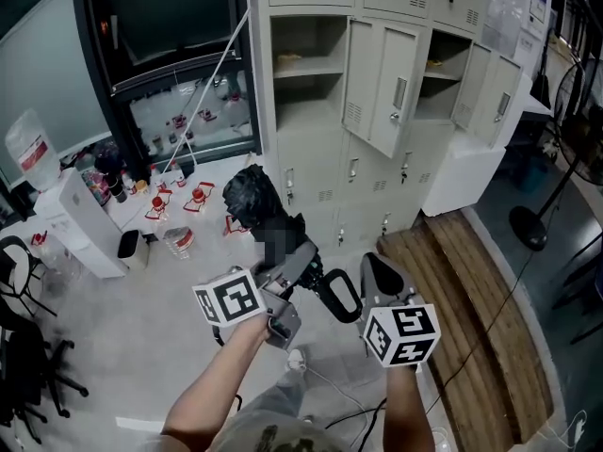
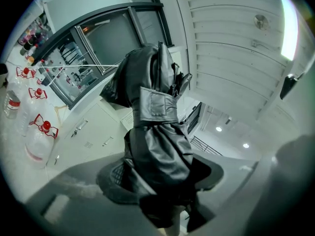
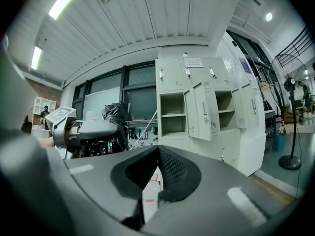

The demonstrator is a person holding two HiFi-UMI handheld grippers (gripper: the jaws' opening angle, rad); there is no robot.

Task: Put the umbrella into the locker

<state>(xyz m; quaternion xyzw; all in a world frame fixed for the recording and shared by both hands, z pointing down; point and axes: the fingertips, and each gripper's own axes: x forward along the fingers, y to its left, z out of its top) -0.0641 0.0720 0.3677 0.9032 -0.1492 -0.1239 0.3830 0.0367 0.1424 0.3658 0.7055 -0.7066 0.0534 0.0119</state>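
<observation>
Clamped by the left gripper (image 2: 160, 181), fingers (image 2: 110, 180) pressing low on the folded black umbrella (image 2: 156, 112), strapped canopy reaching ahead past the tips. Closed tip to tip on the right gripper (image 3: 158, 173), nothing between. Ahead of both sets of fingers, well apart: locker (image 3: 170, 75), compartments open, doors swung out. Probably mid-carry. To do it well: hold the clamp firm, point the umbrella end-first at an open compartment, steer clear of the hanging door (image 3: 203, 109), leave right free to steady. Only in left gripper view: the clamp itself and the strap. Only in right gripper view: open shelves straight ahead. Only in head view: both grippers side by side, red-capped bottles (image 1: 196, 196) on the floor beyond the left fingers
</observation>
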